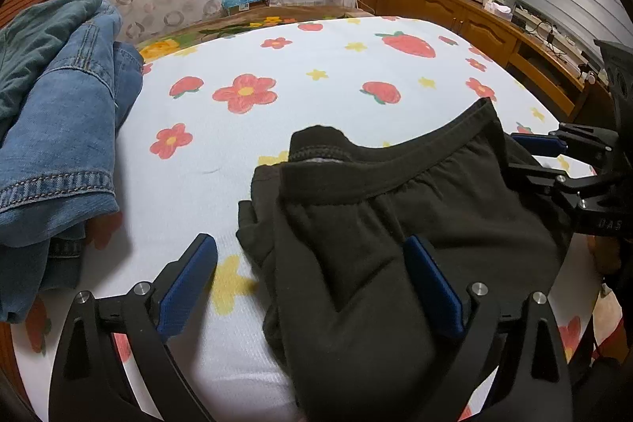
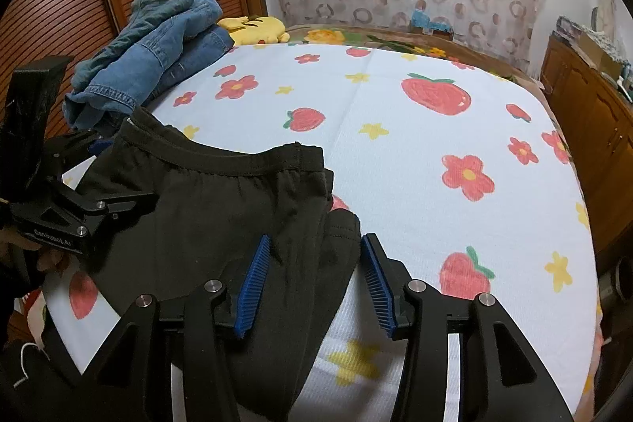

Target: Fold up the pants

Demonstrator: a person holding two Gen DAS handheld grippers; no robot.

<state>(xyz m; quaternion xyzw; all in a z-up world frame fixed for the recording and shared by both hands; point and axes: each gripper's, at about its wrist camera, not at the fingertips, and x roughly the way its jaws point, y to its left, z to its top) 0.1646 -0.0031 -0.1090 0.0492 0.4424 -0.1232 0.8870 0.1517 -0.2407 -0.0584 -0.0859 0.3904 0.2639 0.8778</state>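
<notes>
Black pants (image 1: 395, 224) lie folded lengthwise on the bed, waistband away from me; they also show in the right wrist view (image 2: 221, 208). My left gripper (image 1: 312, 275) is open, its blue pads either side of the pants' left edge just above the cloth. My right gripper (image 2: 314, 275) is open over the pants' right edge. The right gripper shows at the right in the left wrist view (image 1: 554, 161), and the left gripper at the left in the right wrist view (image 2: 95, 184). Neither holds cloth.
A white sheet (image 1: 277, 105) with strawberries and flowers covers the bed. Blue denim clothes (image 1: 55, 113) are piled at the left, with a yellow plush toy (image 2: 257, 26) behind. A wooden cabinet (image 1: 474, 14) runs along the right.
</notes>
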